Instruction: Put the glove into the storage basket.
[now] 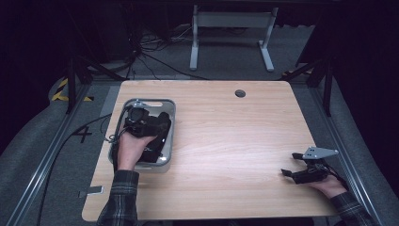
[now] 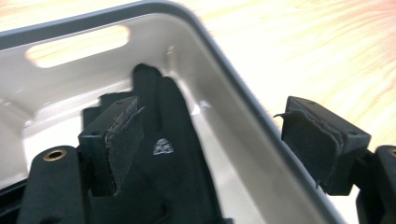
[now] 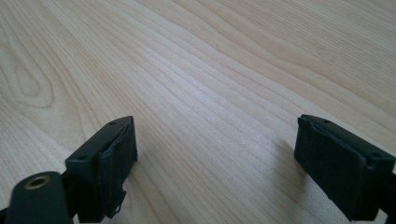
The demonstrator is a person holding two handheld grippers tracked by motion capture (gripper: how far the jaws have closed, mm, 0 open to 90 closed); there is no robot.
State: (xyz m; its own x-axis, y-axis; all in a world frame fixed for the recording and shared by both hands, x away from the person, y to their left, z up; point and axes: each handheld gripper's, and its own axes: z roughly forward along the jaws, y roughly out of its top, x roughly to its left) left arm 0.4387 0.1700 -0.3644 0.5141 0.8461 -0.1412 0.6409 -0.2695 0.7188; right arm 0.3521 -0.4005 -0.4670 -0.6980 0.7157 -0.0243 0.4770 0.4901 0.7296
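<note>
1. Left gripper (image 1: pixel 141 123) hangs inside the grey tray (image 2: pixel 243 105) near the bench's left edge, jaws apart, straddling the tray's wall, one beside a black garment (image 2: pixel 175 163).
2. Right gripper (image 1: pixel 306 170) rests near the right edge, jaws apart, empty.
3. Judged step: reaching for the garment; next, shift both jaws inside the tray and close on the cloth.

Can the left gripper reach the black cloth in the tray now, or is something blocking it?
Probably yes. The left gripper is open above the tray, one jaw already beside the black cloth. However, the other jaw sits outside the tray rim, so it must shift inward.
</note>
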